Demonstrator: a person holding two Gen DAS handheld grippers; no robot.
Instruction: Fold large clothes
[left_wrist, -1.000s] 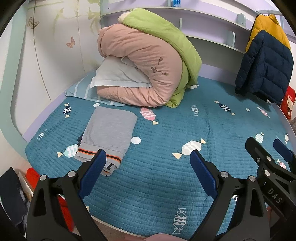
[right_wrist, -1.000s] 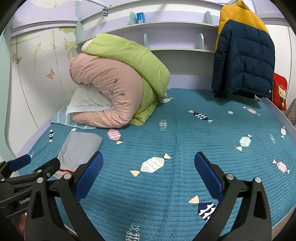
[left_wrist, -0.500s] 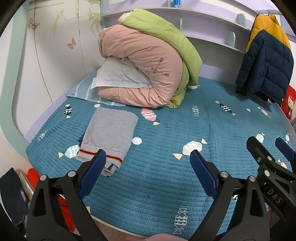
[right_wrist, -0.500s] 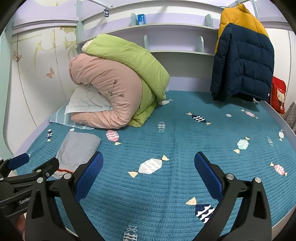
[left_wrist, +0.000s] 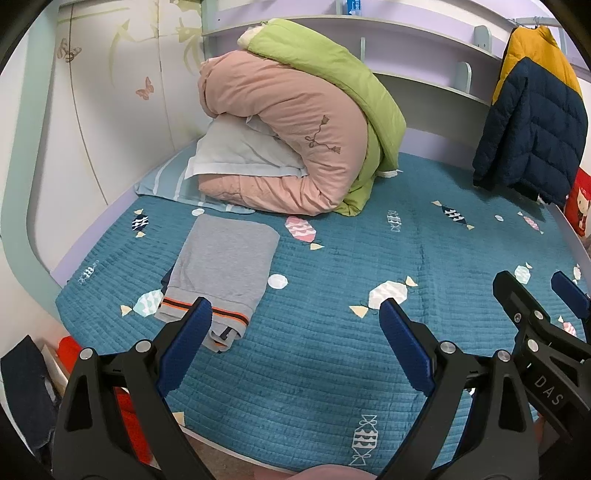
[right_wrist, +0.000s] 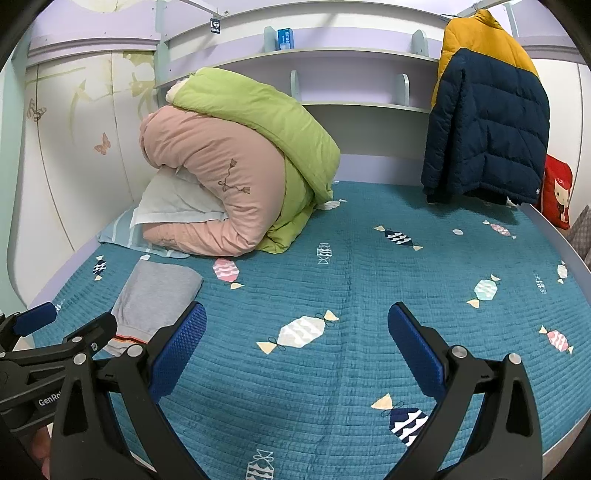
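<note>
While both grippers hang over the near edge of the bed, I log the folded grey garment (left_wrist: 225, 266) lying flat on the teal quilt (left_wrist: 332, 350), untouched.

I read the left gripper (left_wrist: 293, 336) as spread wide, nothing between its blue pads; the garment's striped hem sits just beyond and partly behind the left pad (left_wrist: 184, 343), not touching so far as I can tell. The right gripper (right_wrist: 295, 339) is also spread and empty, over bare quilt, with the garment (right_wrist: 155, 295) off to its left, near the left gripper's tips. Behind the garment: rolled pink duvet (left_wrist: 280, 147) and green duvet (left_wrist: 332, 74). A navy-yellow jacket (right_wrist: 484, 129) hangs at far right.
</note>
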